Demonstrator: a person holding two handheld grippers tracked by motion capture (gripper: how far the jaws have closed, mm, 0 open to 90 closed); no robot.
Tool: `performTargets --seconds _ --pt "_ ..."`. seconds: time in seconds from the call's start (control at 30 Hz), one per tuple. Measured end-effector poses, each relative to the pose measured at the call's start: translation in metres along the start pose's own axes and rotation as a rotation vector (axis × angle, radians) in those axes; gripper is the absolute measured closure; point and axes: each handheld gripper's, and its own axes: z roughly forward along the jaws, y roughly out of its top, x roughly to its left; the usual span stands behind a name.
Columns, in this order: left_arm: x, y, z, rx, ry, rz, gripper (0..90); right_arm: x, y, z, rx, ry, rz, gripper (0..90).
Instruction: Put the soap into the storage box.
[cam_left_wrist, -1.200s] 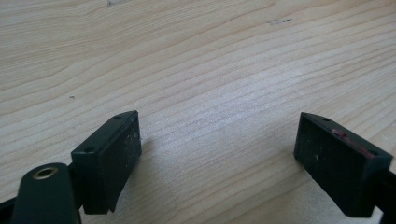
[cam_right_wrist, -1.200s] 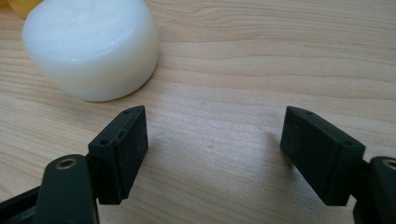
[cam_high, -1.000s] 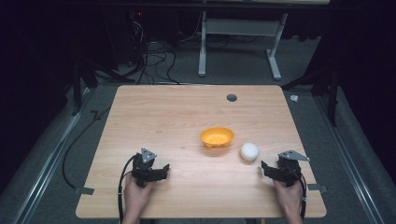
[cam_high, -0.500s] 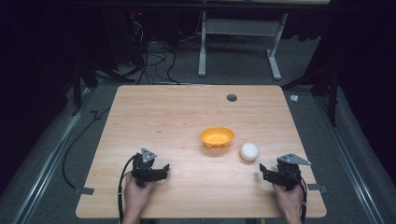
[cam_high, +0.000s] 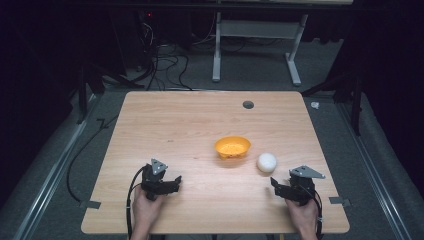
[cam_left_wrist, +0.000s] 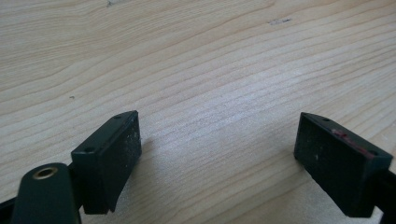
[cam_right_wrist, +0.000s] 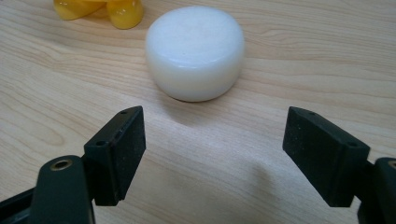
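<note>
Dark room w/ grey carpet floor (cam_high: 250, 75), white desk frame (cam_high: 260, 30) & cables (cam_high: 160, 60) behind wood table (cam_high: 175, 115).

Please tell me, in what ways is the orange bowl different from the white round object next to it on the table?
Colour: the orange bowl is orange-yellow, while the white round object is plain white. Shape: the bowl is open and hollow on top; the white object is a closed, puck-like form with a flat top. Size: the bowl looks wider than the white object. Place: the white object lies nearer the right gripper, the bowl nearer the table's middle. Both rest on the table, ungrasped.
</note>
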Motion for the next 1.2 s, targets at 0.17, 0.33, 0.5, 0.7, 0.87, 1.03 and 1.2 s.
performTargets --seconds 0.17,0.33,0.5,0.7,0.87,1.03,1.2 --pt "0.000 0.000 0.000 0.000 0.000 0.000 15.2 0.005 0.003 0.004 0.014 0.011 -0.008 20.8" --pt "0.000 0.000 0.000 0.000 0.000 0.000 15.3 0.008 0.009 0.008 0.019 0.019 -0.018 19.2" --pt "0.000 0.000 0.000 0.000 -0.001 0.000 15.3 0.010 0.014 0.011 0.015 0.014 -0.021 17.0" --pt "0.000 0.000 0.000 0.000 -0.001 0.000 15.2 0.014 0.023 0.017 0.007 0.013 -0.031 15.6" --pt "0.000 0.000 0.000 0.000 -0.001 0.000 15.3 0.015 0.029 0.021 0.008 0.016 -0.037 15.2" --pt "0.000 0.000 0.000 0.000 -0.001 0.000 15.2 0.016 0.035 0.025 0.011 0.011 -0.039 15.0" --pt "0.000 0.000 0.000 0.000 -0.001 0.000 15.3 0.014 0.039 0.030 0.017 0.009 -0.026 14.9"
